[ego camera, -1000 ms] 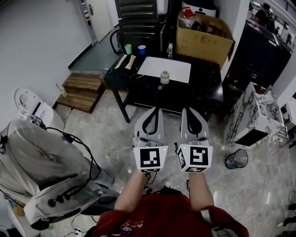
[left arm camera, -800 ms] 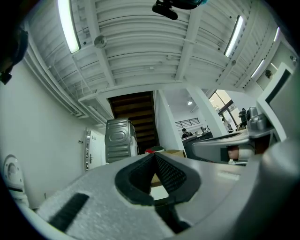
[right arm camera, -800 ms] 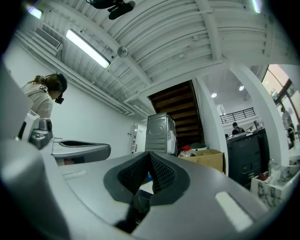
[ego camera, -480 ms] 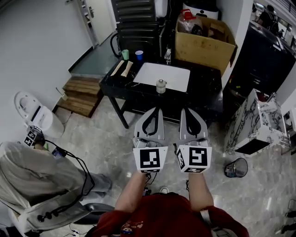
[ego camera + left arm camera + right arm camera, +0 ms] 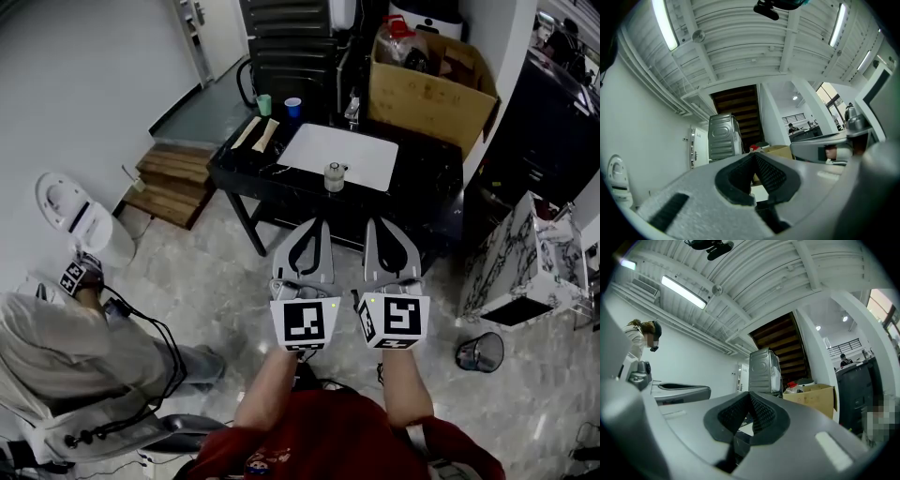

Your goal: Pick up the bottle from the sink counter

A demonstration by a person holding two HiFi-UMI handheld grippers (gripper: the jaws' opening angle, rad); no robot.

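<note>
A small clear bottle stands upright at the front rim of the white sink, which is set in a black counter. My left gripper and right gripper are held side by side well short of the counter, both shut with nothing between the jaws. The bottle lies ahead, between the lines of the two grippers. In the left gripper view the closed jaw tips point at a cardboard box. In the right gripper view the closed tips point toward a grey machine.
A cardboard box of items stands at the counter's back right. Two cups and wooden pieces sit at its left end. Wooden steps and a toilet lie left. A seated person is at lower left, a wire bin at right.
The view has shifted so the counter and bottle sit slightly lower and to the right. The seated person at left has slid down and left. Both grippers keep their place, still shut.
</note>
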